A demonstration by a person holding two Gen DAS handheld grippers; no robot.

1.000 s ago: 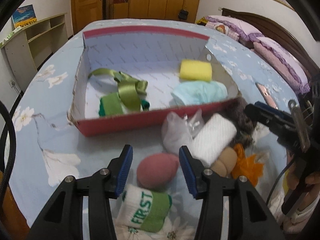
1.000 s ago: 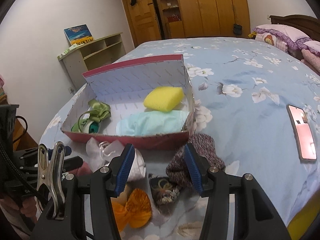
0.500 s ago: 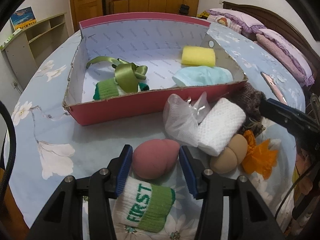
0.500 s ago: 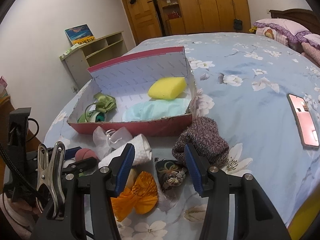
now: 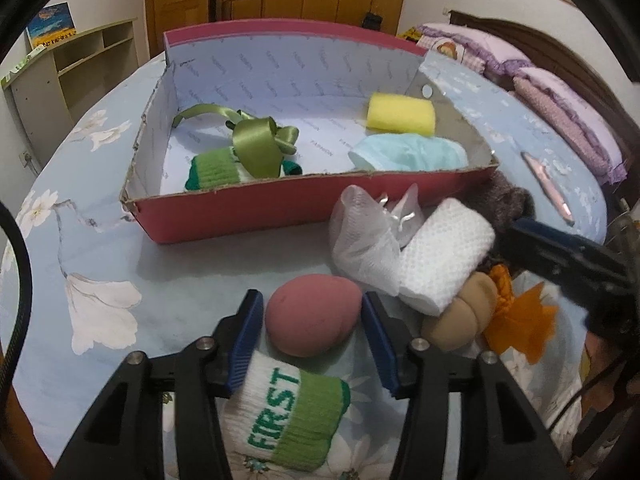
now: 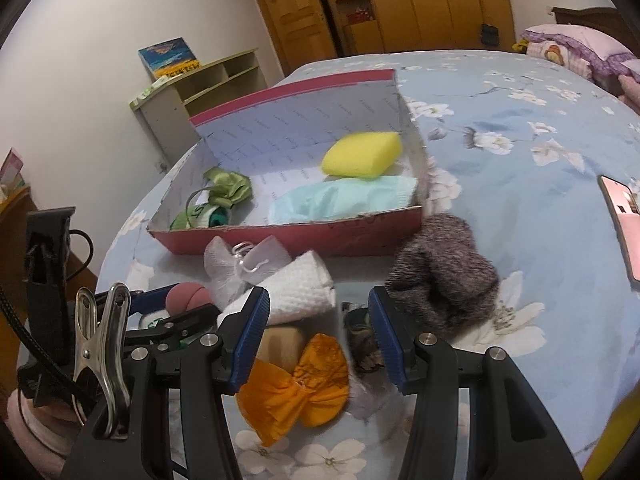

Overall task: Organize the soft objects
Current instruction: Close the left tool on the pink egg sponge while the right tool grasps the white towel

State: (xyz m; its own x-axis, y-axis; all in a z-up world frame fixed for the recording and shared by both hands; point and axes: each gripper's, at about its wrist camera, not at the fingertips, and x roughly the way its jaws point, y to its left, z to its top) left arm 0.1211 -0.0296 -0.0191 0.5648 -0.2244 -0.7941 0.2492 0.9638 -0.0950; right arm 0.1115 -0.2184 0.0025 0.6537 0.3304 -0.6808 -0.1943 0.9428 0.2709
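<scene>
I've got the left gripper (image 5: 312, 324) down over the pink egg-shaped sponge (image 5: 313, 314) on the bed w/ the blue floral sheet (image 5: 80, 248); jaws about half open and closing, sponge between the blue pads, right pad looks to touch it, left pad shows a sliver of gap, so not clamped yet. Just under the gripper lies a white/green sock marked FIRST (image 5: 286, 414), crowding the sponge from the near side. To the right, close by: a white mesh pouch (image 5: 362, 236), a white knit roll (image 5: 442, 254), a tan round sponge (image 5: 460, 318) and an orange bow (image 6: 298, 386). The red cardboard box (image 5: 304, 206) sits beyond, already holding a yellow sponge (image 5: 401, 114), a pale blue cloth (image 5: 408, 154), a green ribbon (image 5: 256, 140) and a green sock (image 5: 214, 166). My right gripper (image 6: 318, 334) hovers over the pile, jaws well apart w/ nothing in them; a dark patterned item (image 6: 360, 334) lies by its right pad, grey knit piece (image 6: 440, 272) beyond, pink phone (image 6: 624, 220) far right. Vs a sec ago: left gripper has moved in so the sponge sits deeper between the pads, box looms larger; right view tilted down a bit, jaw gap unchanged.
</scene>
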